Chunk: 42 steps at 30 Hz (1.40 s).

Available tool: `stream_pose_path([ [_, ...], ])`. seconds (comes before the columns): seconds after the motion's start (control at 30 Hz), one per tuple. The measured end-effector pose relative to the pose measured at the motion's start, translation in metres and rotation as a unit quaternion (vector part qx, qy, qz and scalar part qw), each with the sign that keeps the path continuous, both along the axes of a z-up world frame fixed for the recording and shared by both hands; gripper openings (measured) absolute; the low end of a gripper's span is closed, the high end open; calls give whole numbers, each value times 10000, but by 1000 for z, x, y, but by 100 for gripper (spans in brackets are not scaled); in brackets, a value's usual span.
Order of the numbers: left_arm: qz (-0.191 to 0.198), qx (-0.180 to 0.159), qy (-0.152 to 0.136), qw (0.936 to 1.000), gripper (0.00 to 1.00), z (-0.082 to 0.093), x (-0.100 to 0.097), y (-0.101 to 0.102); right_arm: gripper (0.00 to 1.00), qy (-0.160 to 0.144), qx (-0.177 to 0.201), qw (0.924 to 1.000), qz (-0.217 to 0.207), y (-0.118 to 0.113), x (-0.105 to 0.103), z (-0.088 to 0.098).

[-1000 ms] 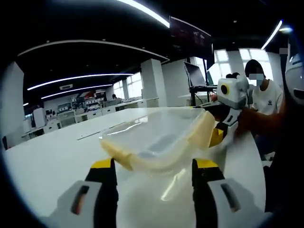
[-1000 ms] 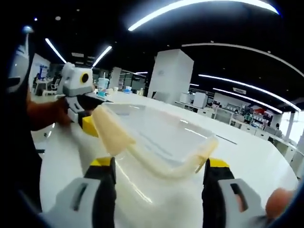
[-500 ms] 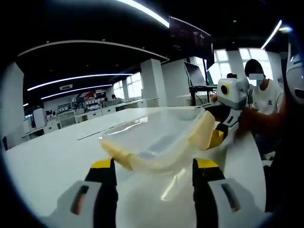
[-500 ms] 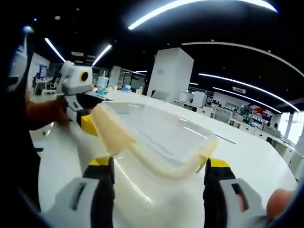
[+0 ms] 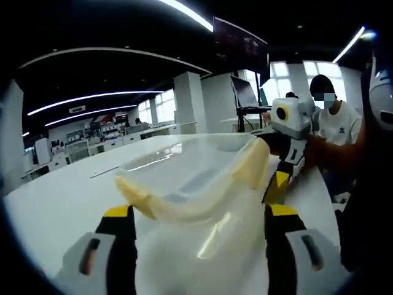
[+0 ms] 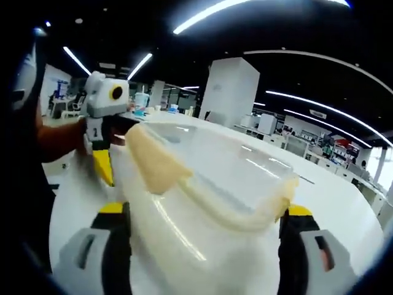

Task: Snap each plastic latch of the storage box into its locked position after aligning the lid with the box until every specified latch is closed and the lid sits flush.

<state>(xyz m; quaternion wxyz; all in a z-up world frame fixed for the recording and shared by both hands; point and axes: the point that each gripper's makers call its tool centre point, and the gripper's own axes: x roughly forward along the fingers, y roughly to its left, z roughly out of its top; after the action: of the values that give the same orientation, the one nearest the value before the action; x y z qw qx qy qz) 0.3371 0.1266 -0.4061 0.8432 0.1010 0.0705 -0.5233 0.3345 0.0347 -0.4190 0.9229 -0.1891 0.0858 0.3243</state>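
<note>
Left claw [image 5: 199, 230], black jaws tipped yellow, spread wide to either side of a translucent plastic storage box [image 5: 202, 246]; not closed on anything, jaws at the box's flanks, contact not clear. Seen also from the right gripper view as a white-and-black tool [image 6: 101, 144] with a yellow tip, low against the far end of the box beside a cream latch [image 6: 156, 163].

Right claw [image 6: 202, 230] likewise apart, one jaw at each side of the same box [image 6: 196, 246], nothing gripped between them. From the left gripper view, showing at the right as a white housing on a black stem with a yellow tip [image 5: 279, 178], close against the box's far corner by a cream latch flap [image 5: 252, 163]; touching or just short, cannot tell.

Clear lid [image 5: 190, 175] on top of the box, cream-yellow rim running round its near edge [image 5: 166, 206]. Near rim in the right gripper view [image 6: 230, 212] bowed and riding above the box wall, cream flaps at both corners sticking outward. Whether flush or not, cannot tell through the distortion.

Box resting on a broad white bench [image 5: 55, 196], also at the lower left in the right gripper view [image 6: 73, 196]. Beyond, an open-plan office with long ceiling light strips [image 6: 209, 12], white pillars [image 6: 230, 92] and a seated person in a white shirt [image 5: 341, 126] behind the bench.
</note>
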Motion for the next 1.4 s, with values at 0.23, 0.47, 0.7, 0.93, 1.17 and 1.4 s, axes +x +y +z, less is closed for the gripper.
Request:
stream_pose_path([
  [0.23, 91, -126, 311, 9994, 100, 5, -3, 26, 100, 159, 322, 9993, -33, -18, -13, 5],
  [0.47, 268, -273, 396, 9985, 100, 17, -5, 53, 100, -8, 506, 9986, -137, -40, -26, 35],
  [0.7, 411, -63, 33, 9991, 100, 48, -10, 76, 100, -395, 441, 9977, -320, -66, -39, 78],
  [0.93, 442, -52, -165, 9989, 100, 72, -15, 83, 100, -633, 293, 9970, -342, -71, -47, 105],
  [1.17, 371, -310, -129, 9987, 98, 105, -17, 90, 100, -595, 232, 9975, -319, -81, -45, 122],
  [1.4, 229, 45, -324, 9992, 98, 139, -16, 91, 100, -860, -127, 9957, -323, -94, -41, 164],
])
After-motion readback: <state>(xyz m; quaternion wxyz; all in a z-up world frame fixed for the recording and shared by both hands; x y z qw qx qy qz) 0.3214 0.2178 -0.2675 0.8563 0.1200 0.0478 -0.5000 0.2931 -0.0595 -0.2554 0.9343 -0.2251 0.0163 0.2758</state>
